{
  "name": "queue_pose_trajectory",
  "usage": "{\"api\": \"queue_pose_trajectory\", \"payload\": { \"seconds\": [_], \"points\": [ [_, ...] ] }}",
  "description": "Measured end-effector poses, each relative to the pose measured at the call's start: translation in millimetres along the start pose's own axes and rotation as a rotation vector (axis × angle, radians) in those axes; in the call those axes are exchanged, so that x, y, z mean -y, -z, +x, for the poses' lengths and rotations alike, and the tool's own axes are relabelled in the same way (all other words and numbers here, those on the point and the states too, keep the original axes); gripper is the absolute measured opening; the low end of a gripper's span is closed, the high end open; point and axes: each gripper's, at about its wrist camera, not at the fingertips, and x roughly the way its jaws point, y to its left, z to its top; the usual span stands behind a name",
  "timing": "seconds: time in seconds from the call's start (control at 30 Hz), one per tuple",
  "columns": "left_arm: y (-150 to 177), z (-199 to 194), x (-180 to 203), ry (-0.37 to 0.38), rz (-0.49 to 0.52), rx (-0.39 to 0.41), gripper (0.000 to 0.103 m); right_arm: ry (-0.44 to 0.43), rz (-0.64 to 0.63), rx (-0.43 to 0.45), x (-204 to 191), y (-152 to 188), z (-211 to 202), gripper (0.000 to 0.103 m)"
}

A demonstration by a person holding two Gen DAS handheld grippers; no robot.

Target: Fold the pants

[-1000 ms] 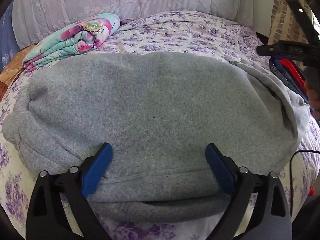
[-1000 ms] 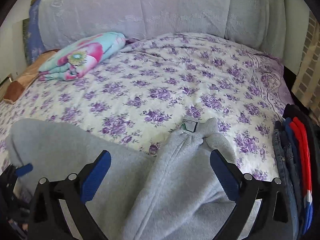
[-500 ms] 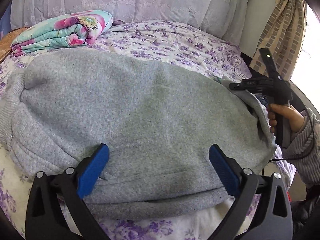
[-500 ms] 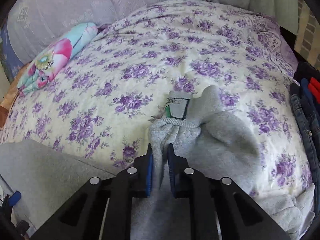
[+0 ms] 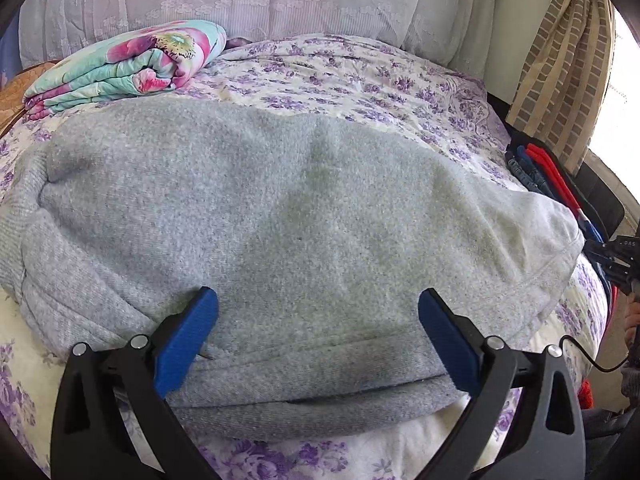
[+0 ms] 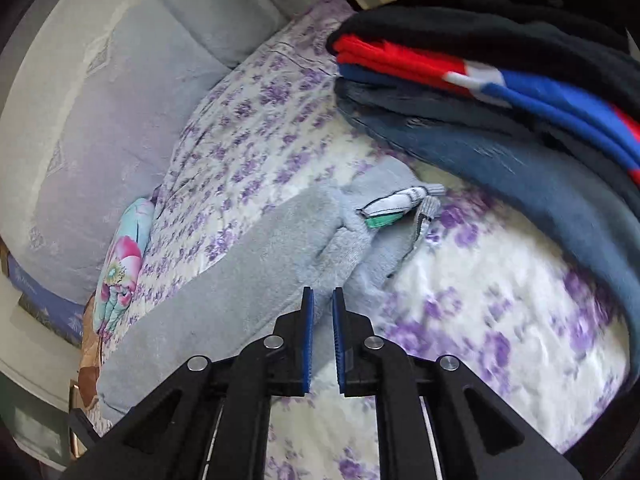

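The left gripper [image 5: 318, 316] hung with its jaws wide apart over the grey pants [image 5: 280, 232], which lay spread across the flowered bedsheet [image 5: 360, 80]. The right gripper [image 6: 323, 312] had its jaws nearly together, pinching a fold of the pants [image 6: 256, 264] near the waistband label [image 6: 394, 204], beside a pile of folded clothes [image 6: 520, 128].

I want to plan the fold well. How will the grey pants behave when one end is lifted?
The grey pants look like thick fleece, so probably floppy: the end near the right gripper already bunches and drapes. The fuzzy surface should hold well in the jaws, and likely drags on the bedsheet rather than sliding.
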Motion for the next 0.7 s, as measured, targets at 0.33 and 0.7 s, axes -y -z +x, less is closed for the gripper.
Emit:
{"api": "queue_pose_trajectory", "payload": {
  "seconds": [0.33,0.7],
  "points": [
    [0,1,4,-0.027,0.016,-0.009,0.098,-0.235,0.07,-0.014,6,-8,7,0.064],
    [0,2,7,-0.045,0.027,-0.016,0.098,-0.357,0.043,-0.08,-3,-6,31,0.01]
  ]
}}
